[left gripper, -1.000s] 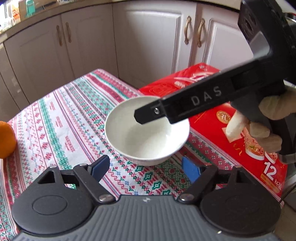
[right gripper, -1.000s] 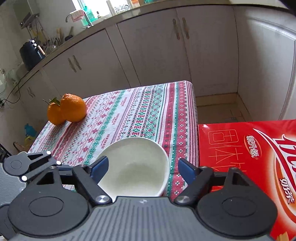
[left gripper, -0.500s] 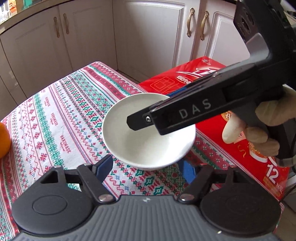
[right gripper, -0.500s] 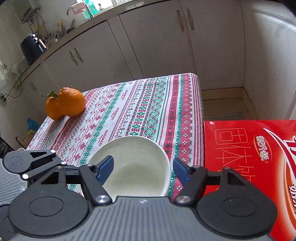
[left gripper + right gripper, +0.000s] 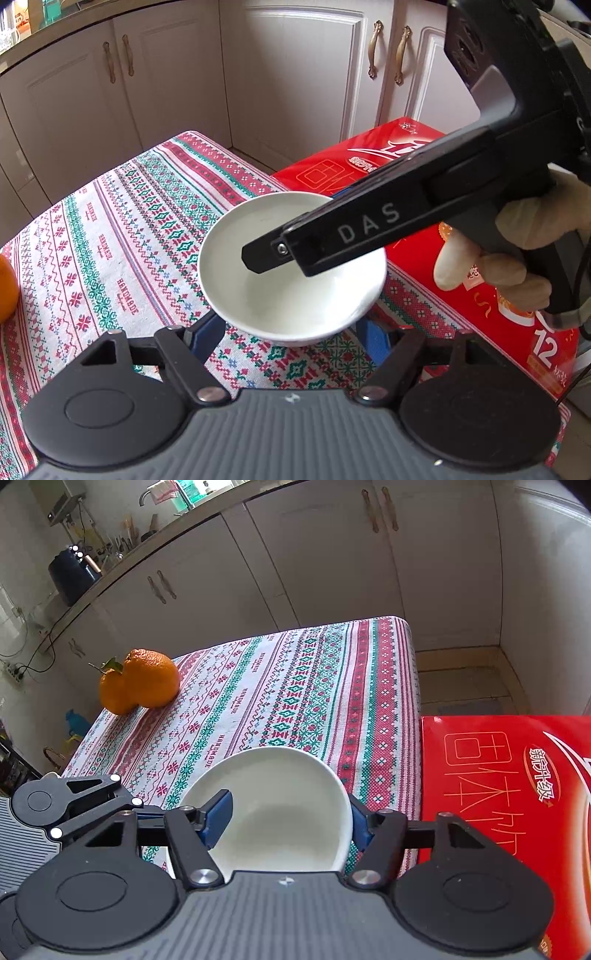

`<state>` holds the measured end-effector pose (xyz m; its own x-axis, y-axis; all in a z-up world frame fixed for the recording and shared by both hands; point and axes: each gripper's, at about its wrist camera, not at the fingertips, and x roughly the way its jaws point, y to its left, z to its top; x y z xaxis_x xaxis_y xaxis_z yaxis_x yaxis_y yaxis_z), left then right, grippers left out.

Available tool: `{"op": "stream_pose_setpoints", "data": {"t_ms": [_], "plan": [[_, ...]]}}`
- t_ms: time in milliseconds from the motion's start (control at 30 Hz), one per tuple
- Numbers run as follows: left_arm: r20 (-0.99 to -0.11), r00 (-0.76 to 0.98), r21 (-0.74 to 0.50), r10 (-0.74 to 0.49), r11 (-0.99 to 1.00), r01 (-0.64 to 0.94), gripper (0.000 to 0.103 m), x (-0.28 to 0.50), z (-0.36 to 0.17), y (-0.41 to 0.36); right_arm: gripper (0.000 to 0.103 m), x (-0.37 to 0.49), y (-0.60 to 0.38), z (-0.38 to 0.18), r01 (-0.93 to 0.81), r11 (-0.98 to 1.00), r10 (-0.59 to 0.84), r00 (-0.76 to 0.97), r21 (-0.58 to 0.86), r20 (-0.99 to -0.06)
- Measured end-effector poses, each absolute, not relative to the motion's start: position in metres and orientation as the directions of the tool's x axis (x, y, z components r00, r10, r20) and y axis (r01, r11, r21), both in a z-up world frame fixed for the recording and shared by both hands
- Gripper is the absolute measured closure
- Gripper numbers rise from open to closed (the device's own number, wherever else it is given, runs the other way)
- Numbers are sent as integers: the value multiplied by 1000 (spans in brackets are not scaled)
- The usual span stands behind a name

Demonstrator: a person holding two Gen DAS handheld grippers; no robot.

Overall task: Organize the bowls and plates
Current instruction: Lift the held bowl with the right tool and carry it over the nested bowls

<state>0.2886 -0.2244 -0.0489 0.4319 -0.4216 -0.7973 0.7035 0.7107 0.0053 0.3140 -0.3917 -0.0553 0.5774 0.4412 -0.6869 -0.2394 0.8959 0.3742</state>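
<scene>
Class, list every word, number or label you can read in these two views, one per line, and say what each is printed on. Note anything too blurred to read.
"DAS": white letters on the black arm of the right gripper.
"HANDMADE": repeated along the stripes of the tablecloth.
"12": white numeral on the red box.
Large white Chinese characters and an oval logo on the red box: visible, but I cannot read them reliably.
Small print beside the "12": too blurred.

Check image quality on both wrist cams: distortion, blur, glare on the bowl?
Left wrist: strong fisheye bending the cabinets; bowl sharp, soft sheen inside, not blown out; right gripper covers part of it. Right wrist: same barrel warp, table edge curved; bowl evenly lit, no glare; red box saturated but print readable.
</scene>
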Motion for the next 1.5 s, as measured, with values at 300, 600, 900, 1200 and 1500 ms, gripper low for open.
{"op": "stream_pose_setpoints", "data": {"t_ms": [300,600,900,1200,1500], "plan": [[-798,434,35,-417,688,725,25,281,-44,-225,36,306,-391,-52,-235,898,437,578,372,-689],[-785,452,56,-424,678,733,25,262,-29,-216,36,285,-385,-34,-251,896,441,592,366,-675],[-761,478,49,-440,694,718,25,230,-8,-194,36,254,-368,-6,-292,889,458,605,354,-651],[-737,520,53,-432,730,681,25,192,9,-164,36,222,-336,13,-353,871,491,595,341,-636],[-721,553,51,-417,764,643,25,159,15,-125,36,191,-295,23,-420,851,519,575,316,-633]]}}
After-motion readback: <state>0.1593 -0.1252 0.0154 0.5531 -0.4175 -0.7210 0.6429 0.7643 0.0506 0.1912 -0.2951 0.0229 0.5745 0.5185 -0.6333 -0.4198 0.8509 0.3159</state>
